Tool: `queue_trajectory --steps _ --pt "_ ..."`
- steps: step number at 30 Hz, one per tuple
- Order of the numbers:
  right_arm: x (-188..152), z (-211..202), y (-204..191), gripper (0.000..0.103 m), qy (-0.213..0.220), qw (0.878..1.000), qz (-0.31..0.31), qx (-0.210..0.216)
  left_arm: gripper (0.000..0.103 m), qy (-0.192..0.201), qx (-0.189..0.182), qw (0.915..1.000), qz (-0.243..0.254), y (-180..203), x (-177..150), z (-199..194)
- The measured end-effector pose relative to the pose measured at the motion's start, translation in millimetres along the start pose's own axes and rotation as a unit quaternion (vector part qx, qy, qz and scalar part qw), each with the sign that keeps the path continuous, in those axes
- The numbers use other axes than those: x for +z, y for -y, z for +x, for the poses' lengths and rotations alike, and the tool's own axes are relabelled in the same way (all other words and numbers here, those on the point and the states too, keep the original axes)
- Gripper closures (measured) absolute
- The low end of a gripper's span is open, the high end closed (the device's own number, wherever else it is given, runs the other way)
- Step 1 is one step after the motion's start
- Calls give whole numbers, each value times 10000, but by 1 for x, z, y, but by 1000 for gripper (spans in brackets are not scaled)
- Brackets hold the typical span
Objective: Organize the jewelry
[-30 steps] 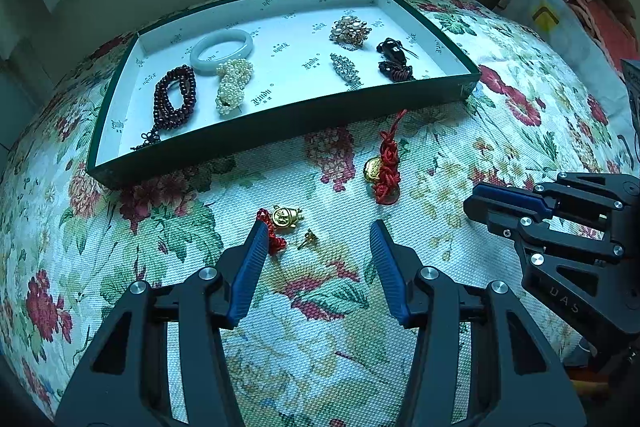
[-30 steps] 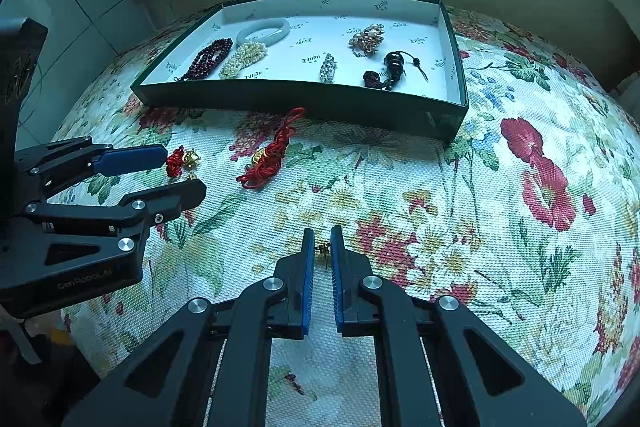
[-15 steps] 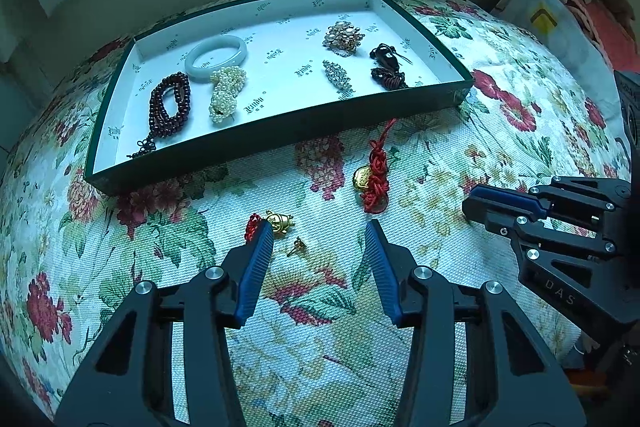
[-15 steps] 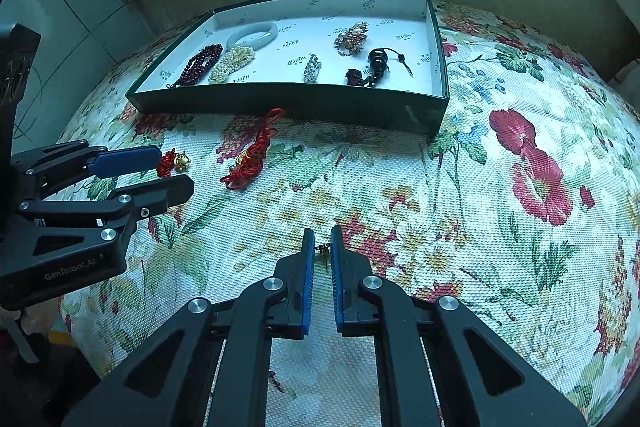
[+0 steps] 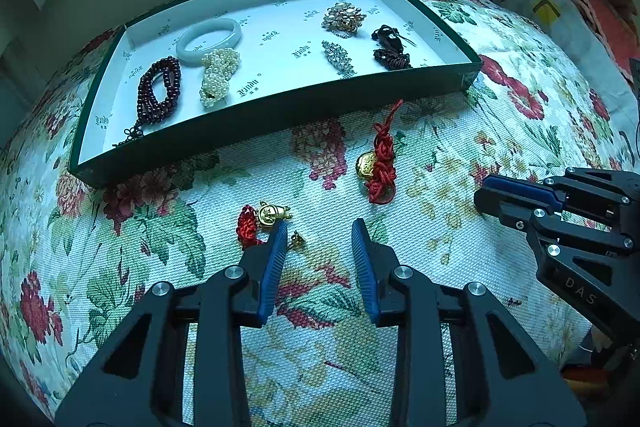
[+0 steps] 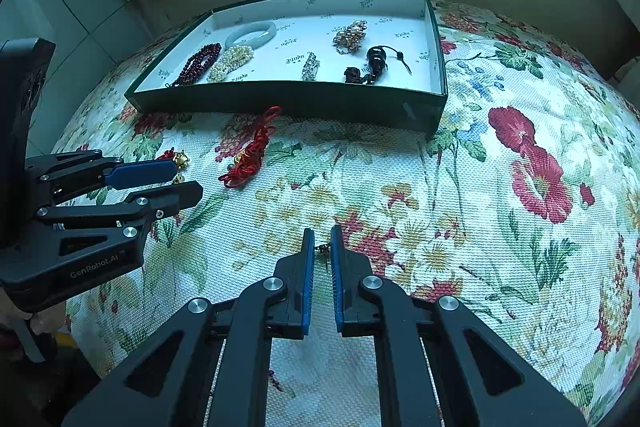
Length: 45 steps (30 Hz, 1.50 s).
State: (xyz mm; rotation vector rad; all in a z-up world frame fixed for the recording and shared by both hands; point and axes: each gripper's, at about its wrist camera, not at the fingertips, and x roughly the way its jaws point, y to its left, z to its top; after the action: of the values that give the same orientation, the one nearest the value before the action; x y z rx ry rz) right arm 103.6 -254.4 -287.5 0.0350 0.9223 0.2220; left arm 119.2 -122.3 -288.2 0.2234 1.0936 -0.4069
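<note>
Jaws of the left gripper [image 5: 319, 233] spread around a gold stud [image 5: 296, 238]; right gripper [image 6: 321, 241] pinches a small earring [image 6: 323, 250]

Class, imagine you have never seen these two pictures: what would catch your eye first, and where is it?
First the green tray at the back of the floral cloth, with bracelets and brooches laid out on its white floor. Then the red knotted cord with a gold charm, lying on the cloth just in front of the tray. Nearest, the left gripper is open beside a small gold earring.
</note>
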Motion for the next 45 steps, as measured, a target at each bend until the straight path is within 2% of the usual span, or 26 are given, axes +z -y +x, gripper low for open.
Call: queue_trajectory --steps 5,25,28,36,45 --pt "0 0 0 95 0 10000 1 -1 76 -8 2 10000 18 -1 0 1" --pt "0 0 0 95 -4 10000 -1 -4 77 5 3 10000 68 -1 -9 -4" --pt "0 0 0 95 -4 10000 1 -3 86 17 0 9999 111 0 -9 -3" --pt "0 0 0 95 -6 10000 -2 0 97 39 -38 9998 177 2 -8 -2" --pt "-1 0 0 95 -6 10000 -2 -5 98 73 -19 9998 186 2 -9 -3"
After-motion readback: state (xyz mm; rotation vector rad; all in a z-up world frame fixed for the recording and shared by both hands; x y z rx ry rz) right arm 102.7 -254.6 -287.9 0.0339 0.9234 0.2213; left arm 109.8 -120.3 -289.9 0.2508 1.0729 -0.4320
